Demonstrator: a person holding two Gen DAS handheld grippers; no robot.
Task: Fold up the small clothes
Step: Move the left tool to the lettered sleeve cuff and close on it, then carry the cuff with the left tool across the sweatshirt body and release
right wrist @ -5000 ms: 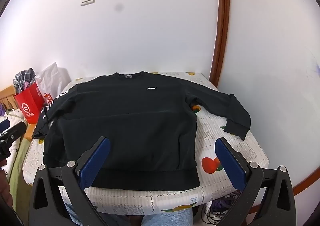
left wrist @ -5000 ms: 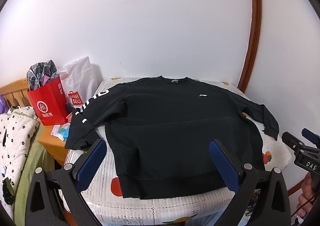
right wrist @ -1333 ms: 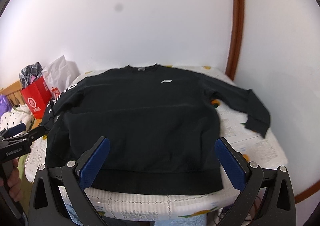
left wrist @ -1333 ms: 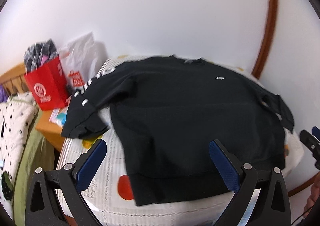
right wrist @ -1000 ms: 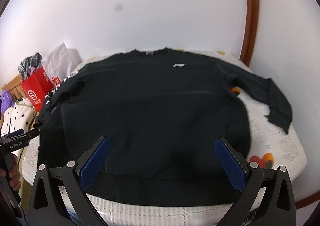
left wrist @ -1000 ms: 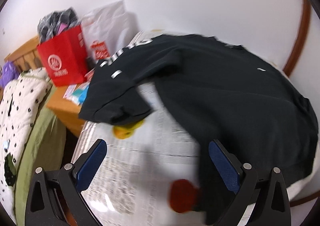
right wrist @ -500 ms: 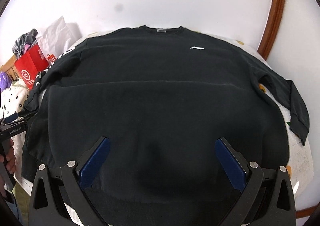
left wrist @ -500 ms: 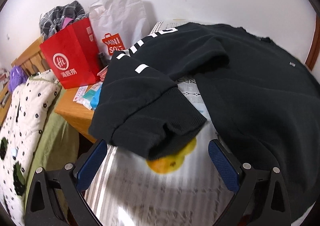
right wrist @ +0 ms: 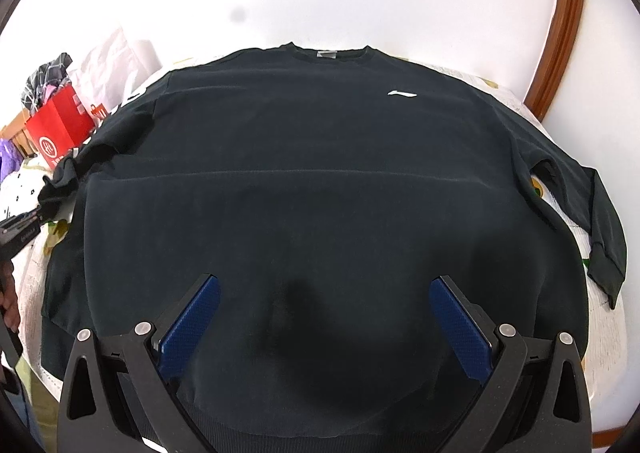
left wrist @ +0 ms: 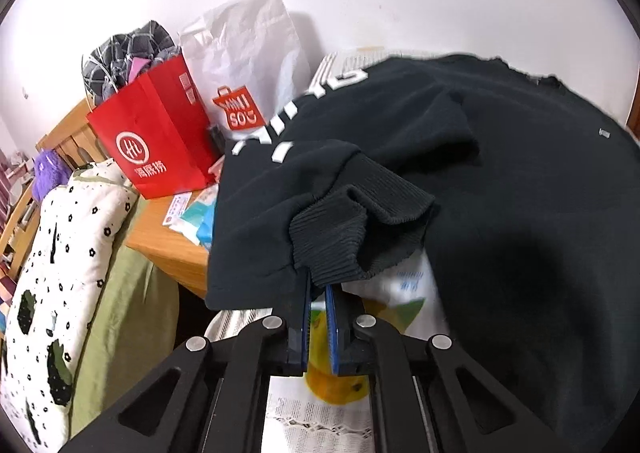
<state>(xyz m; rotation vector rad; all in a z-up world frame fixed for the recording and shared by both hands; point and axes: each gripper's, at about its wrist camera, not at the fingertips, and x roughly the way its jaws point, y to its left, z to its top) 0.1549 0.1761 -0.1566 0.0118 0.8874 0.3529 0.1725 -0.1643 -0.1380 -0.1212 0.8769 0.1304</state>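
A black sweatshirt [right wrist: 320,189] with a small white chest logo lies flat, front up, on a fruit-print tablecloth [right wrist: 600,317]. My left gripper [left wrist: 318,293] is shut on the ribbed cuff [left wrist: 340,241] of the left sleeve, which has white lettering, and holds it lifted at the table's left edge. It also shows in the right wrist view [right wrist: 24,229]. My right gripper [right wrist: 324,313] is open and empty, low over the sweatshirt's lower middle. The right sleeve [right wrist: 600,221] lies stretched out to the right.
A red paper bag [left wrist: 156,137] and a white plastic bag [left wrist: 248,53] stand on a wooden bedside table [left wrist: 168,237] to the left. A dotted quilt [left wrist: 48,269] lies beside it. A white wall and a brown door frame [right wrist: 560,21] are behind.
My left gripper moved left to the sleeve cuff, closed on it and lifted it. My right gripper moved forward and lower over the sweatshirt body, still open.
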